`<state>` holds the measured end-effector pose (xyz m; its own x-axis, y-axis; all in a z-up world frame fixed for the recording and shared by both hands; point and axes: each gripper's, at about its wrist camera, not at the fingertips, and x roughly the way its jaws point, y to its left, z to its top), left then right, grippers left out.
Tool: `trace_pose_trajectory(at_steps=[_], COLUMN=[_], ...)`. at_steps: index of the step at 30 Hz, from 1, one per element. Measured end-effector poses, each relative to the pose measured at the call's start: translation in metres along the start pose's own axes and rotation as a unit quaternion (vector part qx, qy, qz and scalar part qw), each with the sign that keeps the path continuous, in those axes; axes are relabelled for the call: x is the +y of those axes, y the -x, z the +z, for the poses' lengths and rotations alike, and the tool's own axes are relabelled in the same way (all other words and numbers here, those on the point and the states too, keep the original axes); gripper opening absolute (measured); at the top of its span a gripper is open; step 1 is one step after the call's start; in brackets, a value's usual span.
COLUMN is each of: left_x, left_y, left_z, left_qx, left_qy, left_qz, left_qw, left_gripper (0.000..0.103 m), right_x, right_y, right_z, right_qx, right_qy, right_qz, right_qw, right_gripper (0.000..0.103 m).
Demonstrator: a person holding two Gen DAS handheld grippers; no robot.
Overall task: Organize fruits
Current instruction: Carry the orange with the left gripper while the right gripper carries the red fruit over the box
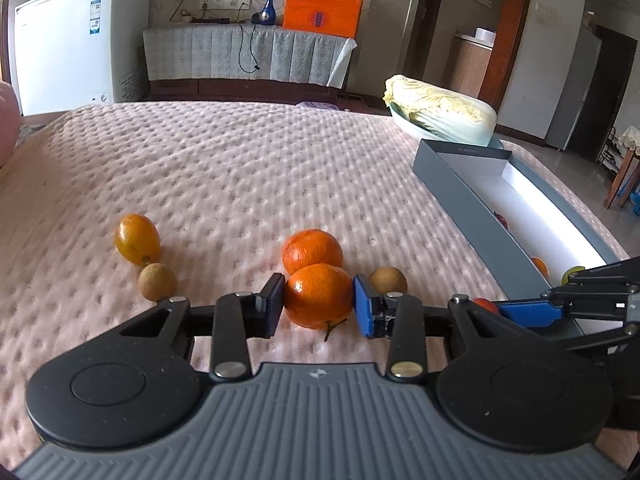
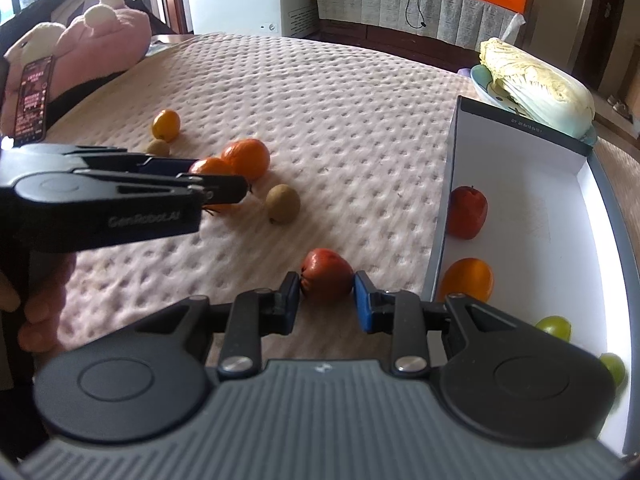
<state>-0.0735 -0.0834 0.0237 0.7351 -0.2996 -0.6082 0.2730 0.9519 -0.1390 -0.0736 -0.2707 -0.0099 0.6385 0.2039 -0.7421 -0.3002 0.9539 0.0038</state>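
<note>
My left gripper (image 1: 319,305) is shut on an orange (image 1: 318,295) that rests on the pink bedspread. A second orange (image 1: 312,250) touches it from behind. A kiwi (image 1: 388,280) lies just right of it. A yellow-orange fruit (image 1: 137,239) and another kiwi (image 1: 157,281) lie to the left. My right gripper (image 2: 327,298) is shut on a red fruit (image 2: 327,275) on the bedspread beside the grey box (image 2: 440,236). The box holds a red fruit (image 2: 467,212), an orange (image 2: 467,279) and two green fruits (image 2: 555,327).
A napa cabbage (image 1: 442,111) lies in a bowl beyond the box at the bed's far right. A pink plush toy (image 2: 100,36) and a phone (image 2: 34,100) sit at the left edge. A white freezer (image 1: 80,40) and a cabinet stand behind the bed.
</note>
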Motion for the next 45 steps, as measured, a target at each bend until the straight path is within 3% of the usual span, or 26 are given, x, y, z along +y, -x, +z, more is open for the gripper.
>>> trace_pose_trajectory(at_steps=[17, 45], left_x=[-0.005, -0.029], left_y=[0.027, 0.03], left_z=[0.006, 0.015], left_qx=[-0.03, -0.05], left_qy=[-0.016, -0.032], left_qz=[-0.014, -0.031], left_qw=[0.9993, 0.9977], left_gripper=[0.042, 0.042], right_x=[-0.001, -0.029], right_y=[0.01, 0.038], right_z=[0.006, 0.006], right_qx=[-0.031, -0.092], right_qy=[-0.039, -0.104], right_qz=[0.029, 0.064], right_qw=[0.998, 0.988], right_gripper=[0.033, 0.033])
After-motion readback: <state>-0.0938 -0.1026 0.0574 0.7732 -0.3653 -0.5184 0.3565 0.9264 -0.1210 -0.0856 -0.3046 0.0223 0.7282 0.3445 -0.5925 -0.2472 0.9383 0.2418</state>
